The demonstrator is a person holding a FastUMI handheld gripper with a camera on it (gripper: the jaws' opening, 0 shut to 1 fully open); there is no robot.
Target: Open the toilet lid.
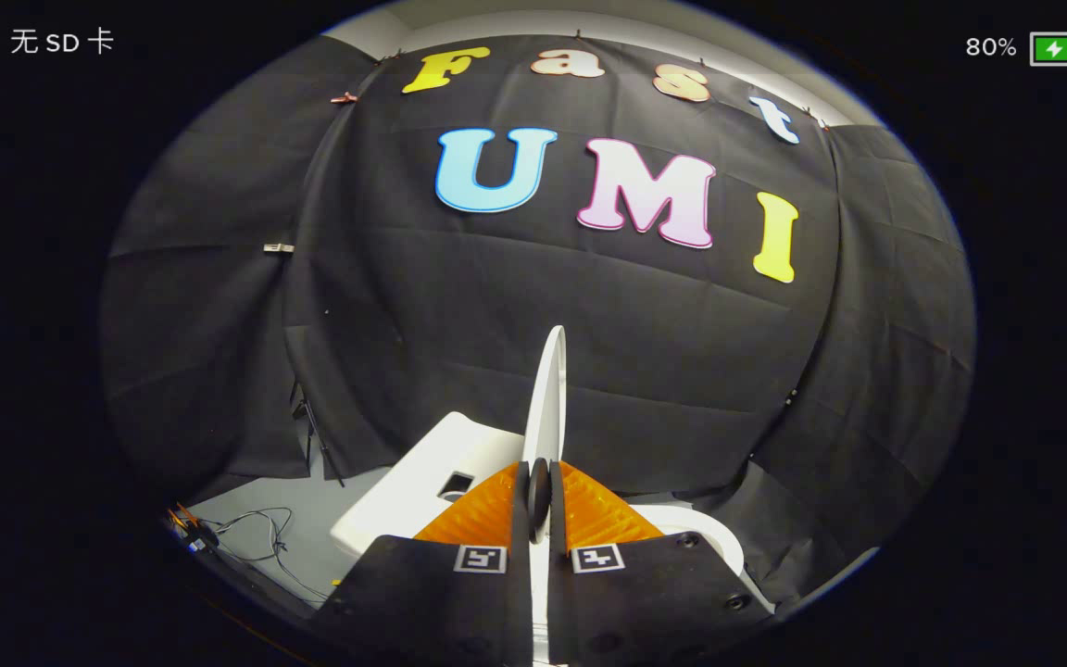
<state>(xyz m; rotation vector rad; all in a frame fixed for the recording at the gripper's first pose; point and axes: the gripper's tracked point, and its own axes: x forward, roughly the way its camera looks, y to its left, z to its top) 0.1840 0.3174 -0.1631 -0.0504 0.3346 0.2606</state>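
hand-held gripper clamping upright toilet lid edge, bowl mostly hidden

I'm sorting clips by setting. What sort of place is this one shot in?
Likely a staged recording booth, not a real bathroom: black cloth hangs as the wall, a white toilet stands before it, and loose cables lie on the grey floor. The gripper is shut on the raised toilet lid.

Recording booth, black cloth wall pinned up, loose cables on grey floor, toilet
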